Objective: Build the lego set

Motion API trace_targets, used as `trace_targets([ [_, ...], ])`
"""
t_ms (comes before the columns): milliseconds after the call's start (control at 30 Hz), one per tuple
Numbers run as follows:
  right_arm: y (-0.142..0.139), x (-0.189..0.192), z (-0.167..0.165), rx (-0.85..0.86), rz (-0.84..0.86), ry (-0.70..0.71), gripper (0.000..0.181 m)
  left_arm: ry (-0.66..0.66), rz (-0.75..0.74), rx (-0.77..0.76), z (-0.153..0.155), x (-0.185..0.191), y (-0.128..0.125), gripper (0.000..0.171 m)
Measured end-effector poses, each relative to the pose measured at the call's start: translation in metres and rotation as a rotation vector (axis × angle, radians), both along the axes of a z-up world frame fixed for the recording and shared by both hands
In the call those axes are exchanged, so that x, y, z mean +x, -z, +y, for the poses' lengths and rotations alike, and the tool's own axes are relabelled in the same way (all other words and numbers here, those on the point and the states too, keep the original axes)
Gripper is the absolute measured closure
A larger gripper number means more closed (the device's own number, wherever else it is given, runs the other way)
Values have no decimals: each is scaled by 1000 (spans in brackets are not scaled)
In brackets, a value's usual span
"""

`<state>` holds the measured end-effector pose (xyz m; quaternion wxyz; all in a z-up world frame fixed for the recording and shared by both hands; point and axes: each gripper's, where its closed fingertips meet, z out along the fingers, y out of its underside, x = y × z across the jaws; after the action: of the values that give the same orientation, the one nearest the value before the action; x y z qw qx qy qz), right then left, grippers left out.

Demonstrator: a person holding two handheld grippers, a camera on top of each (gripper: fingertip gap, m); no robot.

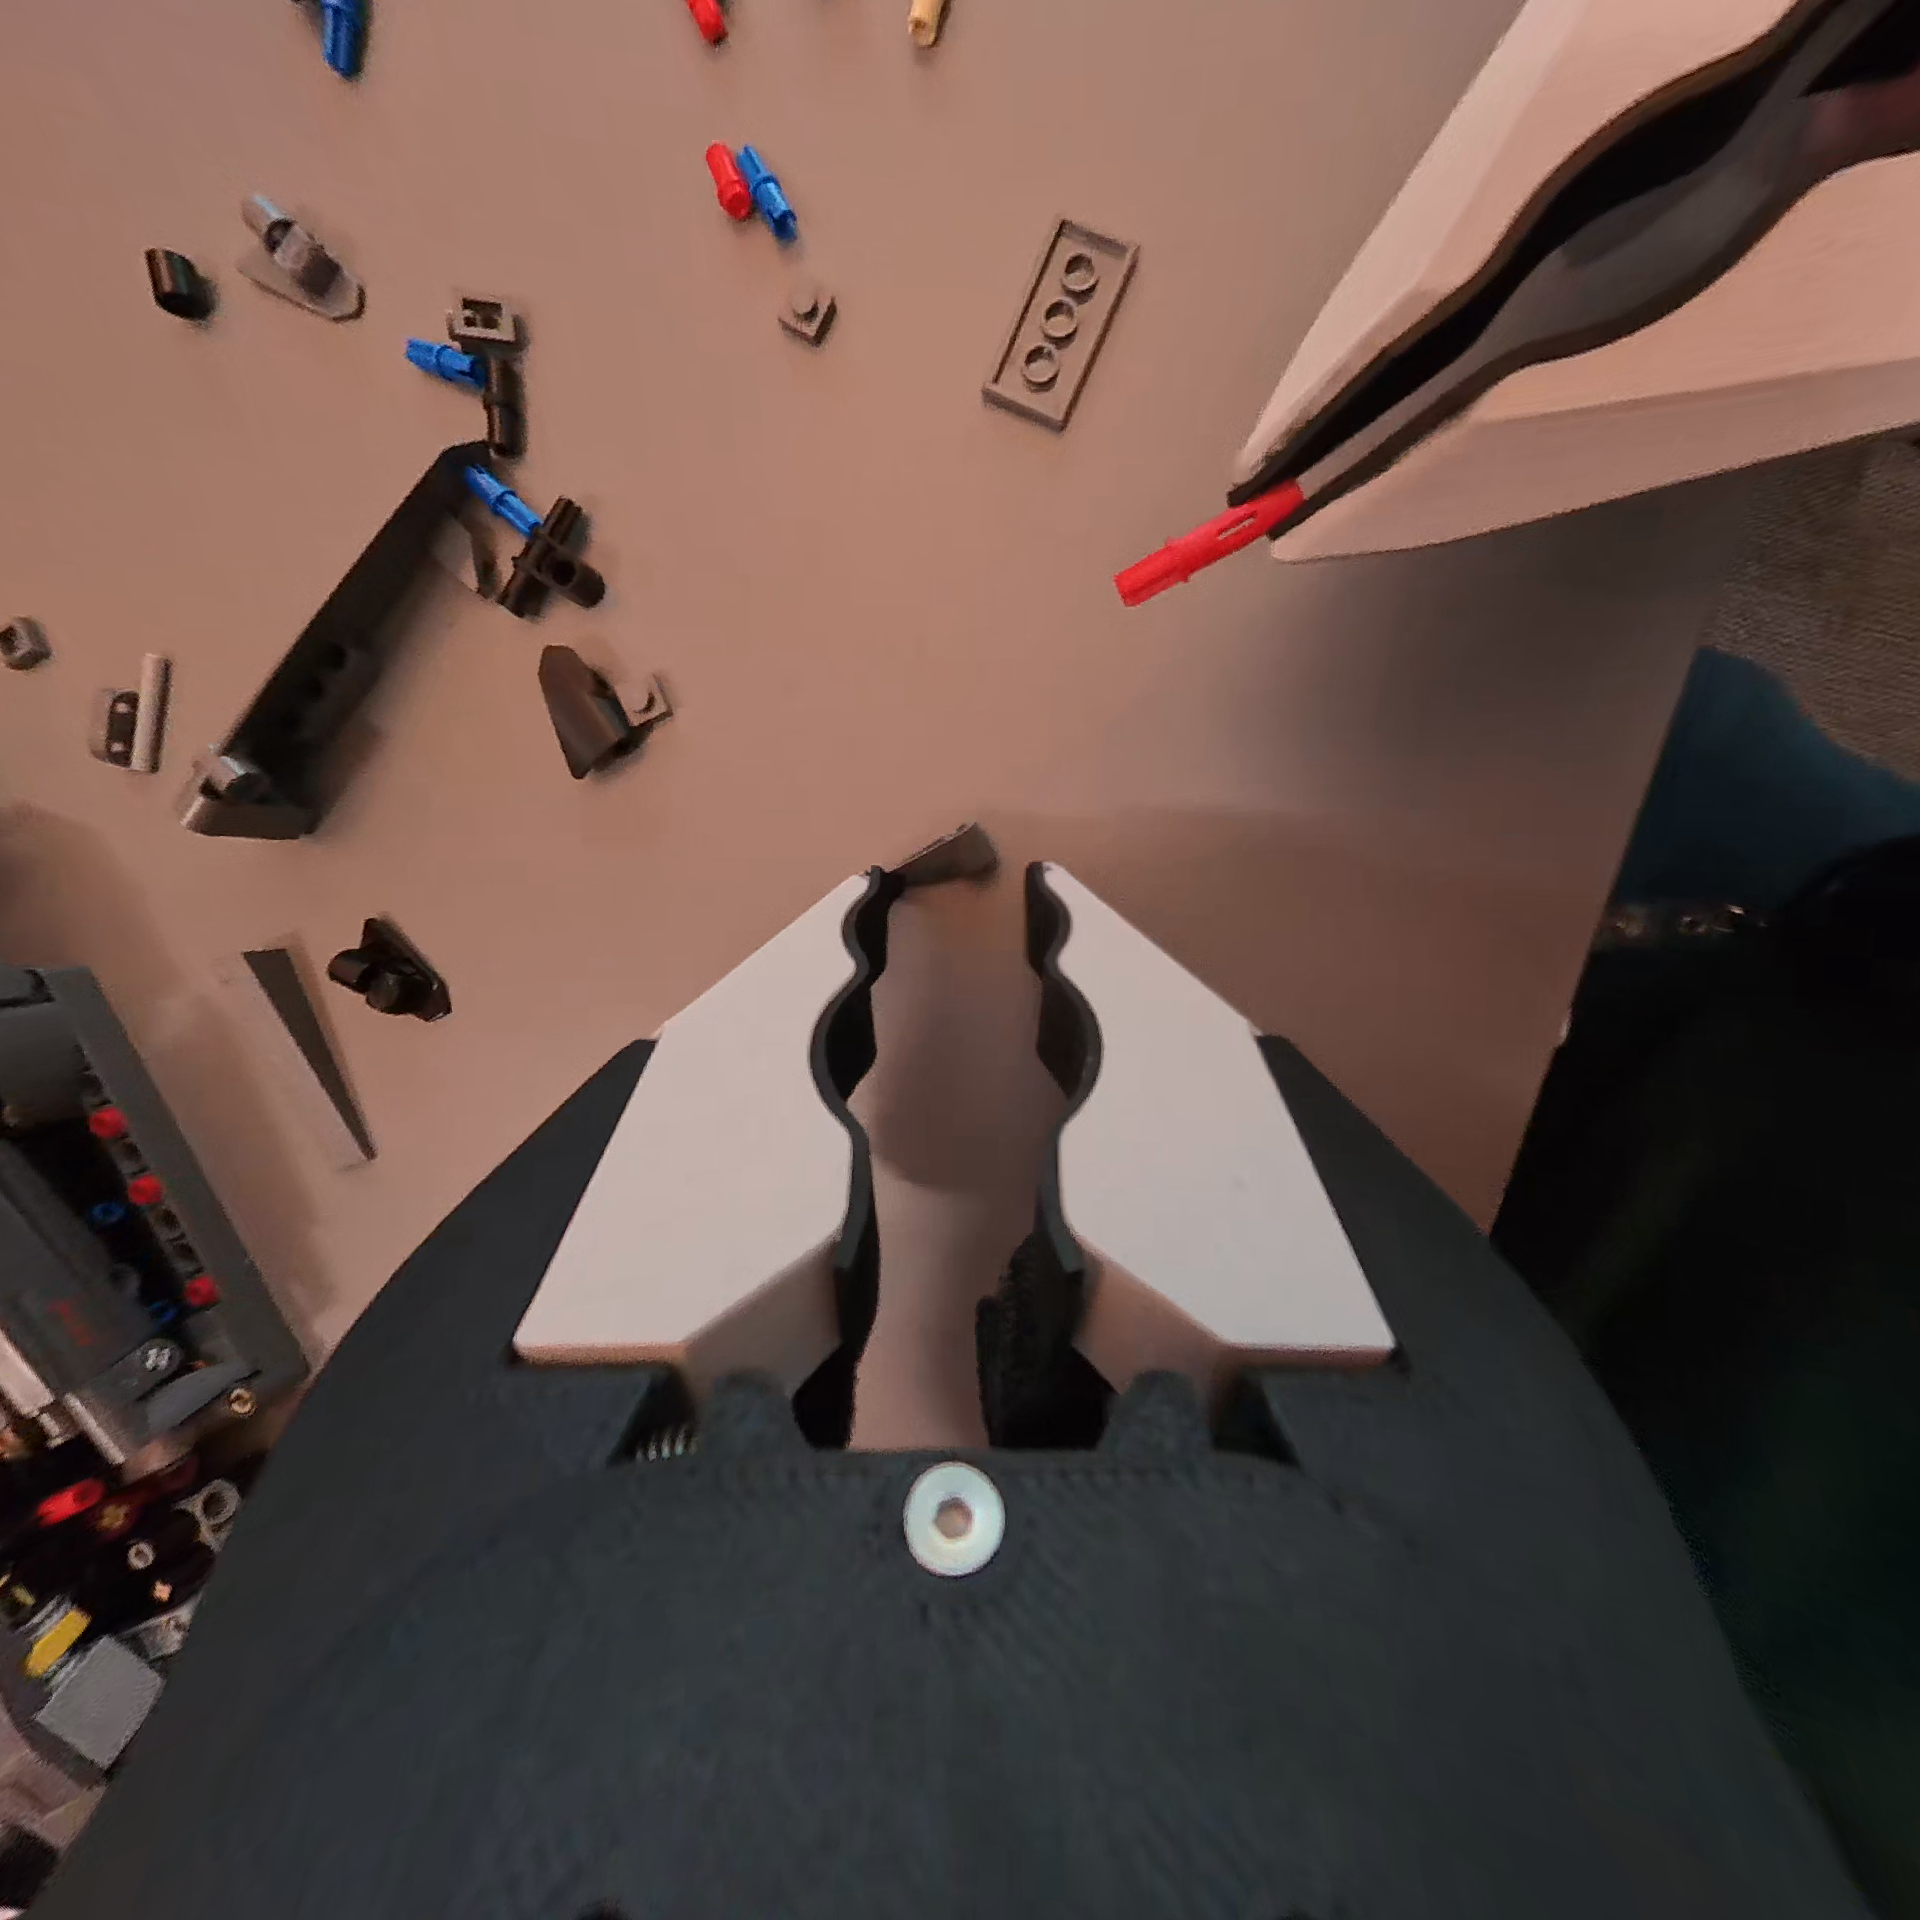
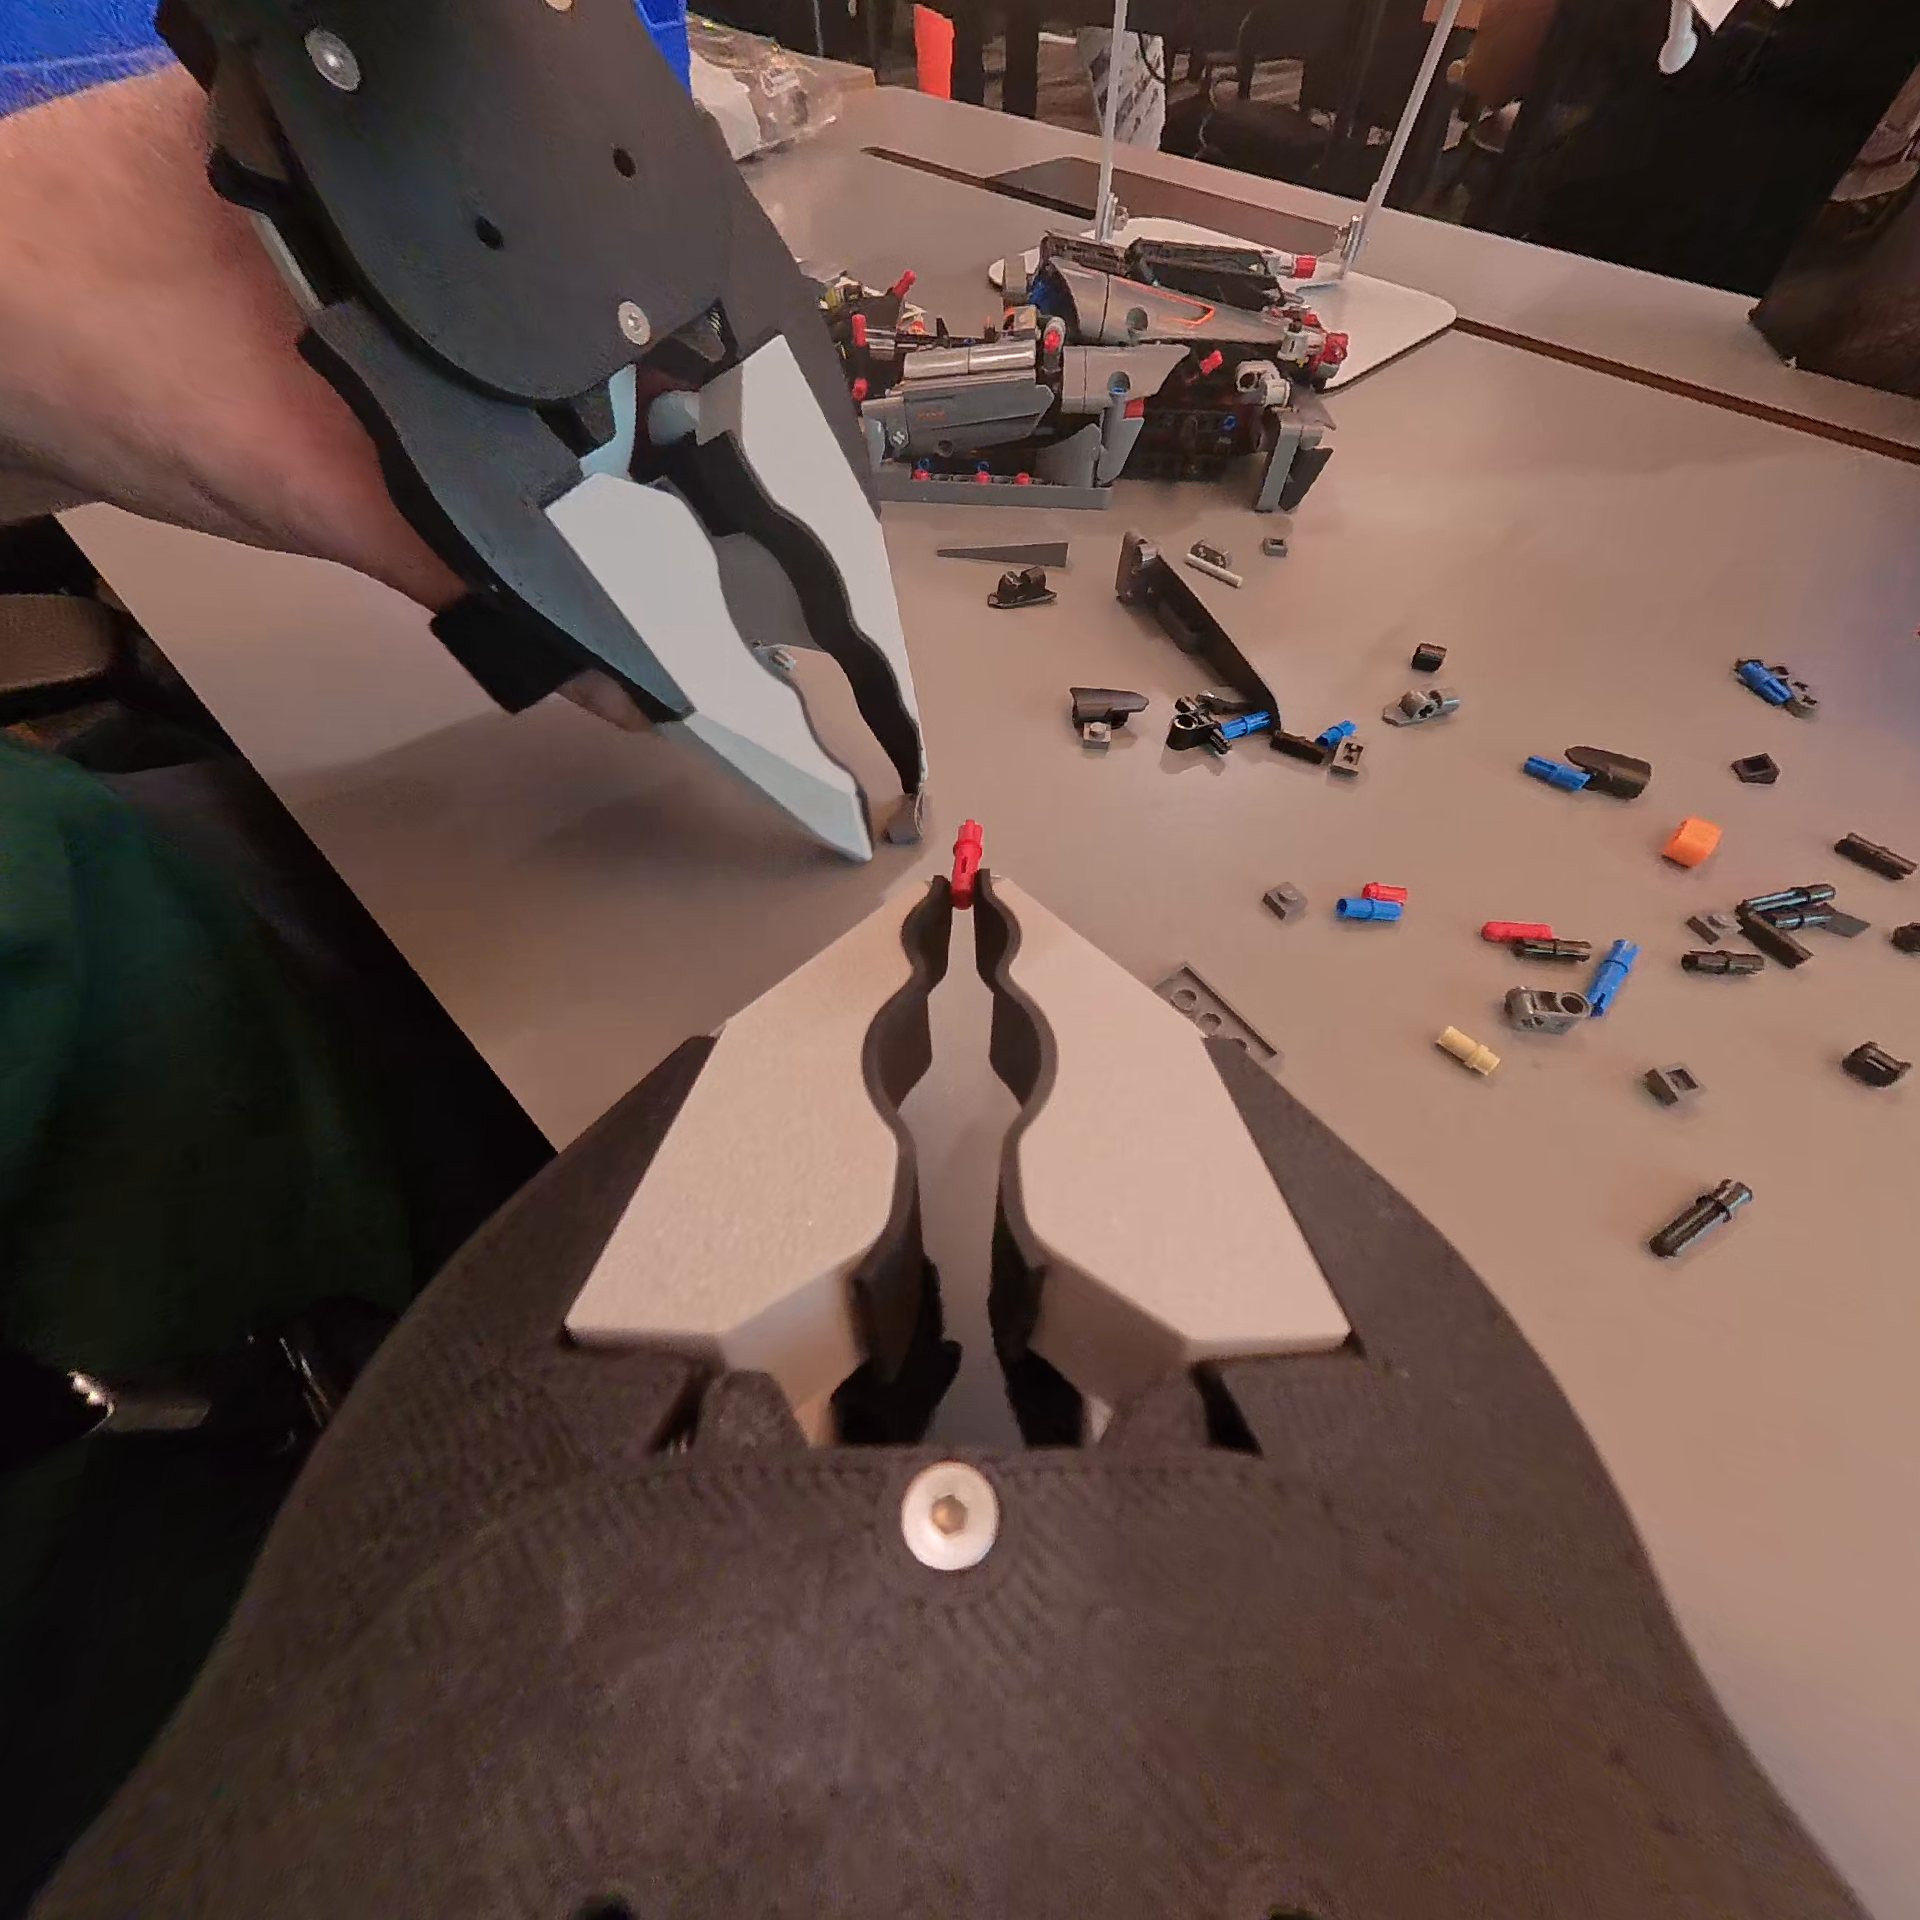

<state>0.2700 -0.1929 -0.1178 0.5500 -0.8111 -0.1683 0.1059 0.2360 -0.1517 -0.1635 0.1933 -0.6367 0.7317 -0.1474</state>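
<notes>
1. Red pin [image 2: 966, 864]: pinched at one end by the right gripper [image 2: 964, 896]; judged light, rigid, easily dropped.
2. Left gripper [image 1: 951, 873]: jaws spread over a small grey piece [image 1: 951, 854] at 12 o'clock.
3. Partly built model [image 2: 1091, 374]: placed at 12 o'clock on the table [image 2: 1558, 520].

glossy plastic red pin [image 2: 966, 864], matt table [image 2: 1558, 1351]

Each claw has a matte black, layered printed plastic body that fans out across the bottom of the frame, with one silver screw in a washer at lower centre: the left claw [image 1: 951, 883] and the right claw [image 2: 966, 894]. Both carry two pale grey wedge-shaped fingers [image 1: 727, 1164] lined with wavy black pads. At upper left of the right wrist view, the left claw's flat black side plate shows small screws, a spring and a black strap [image 2: 499, 649], beside a blue sleeve [image 2: 62, 47].
</notes>
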Motion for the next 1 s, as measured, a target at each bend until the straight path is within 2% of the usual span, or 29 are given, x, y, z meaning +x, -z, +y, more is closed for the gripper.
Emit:
trace_targets([
  [100,1,0,0,-15,5,-4,179,19,-8,8,0,1,1,157],
  [233,4,-1,1,-41,12,-10,179,62,-13,26,-1,4,0,160],
  [300,5,-1,1,-53,16,-12,179,63,-6,33,1,5,0,154],
  [400,6,-1,1,-60,16,-14,179,30,-12,-33,-3,6,0,138],
  [467,6,-1,2,-64,16,-13,179,3,-22,-67,-4,8,1,136],
  [700,6,-1,1,-60,17,-16,179,-42,-33,-51,-4,14,1,149],
  [867,6,-1,1,-59,23,-18,179,15,-22,-6,-6,12,1,163],
  [1000,6,-1,1,-57,22,-23,179,159,13,41,-10,5,1,164],
])
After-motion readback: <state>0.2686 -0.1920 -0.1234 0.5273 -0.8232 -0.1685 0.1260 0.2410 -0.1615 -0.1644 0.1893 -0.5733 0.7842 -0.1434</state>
